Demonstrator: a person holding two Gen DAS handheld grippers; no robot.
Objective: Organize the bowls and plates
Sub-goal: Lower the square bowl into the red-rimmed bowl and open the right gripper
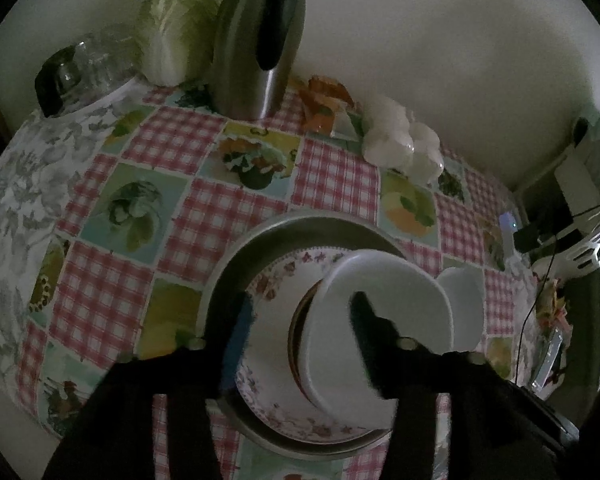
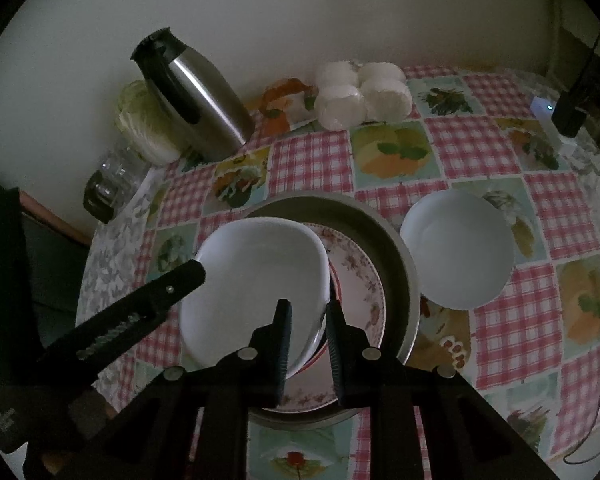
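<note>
Checkered tablecloth with fruit panels covers the table against a pale wall. We see a metal tray holding a floral plate, and a tilted white bowl over it. Our left gripper stands spread, 1 finger inside the bowl's wall and 1 outside it. Our right gripper straddles the bowl's near rim; we cannot tell whether it pinches. A 2nd white bowl sits just right of the tray. A steel thermos stands at the back.

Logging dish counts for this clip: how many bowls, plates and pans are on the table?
White bowls: 2, one over the pan, one beside it
Floral plates: 1
Metal pans: 1
Total: 4
</note>
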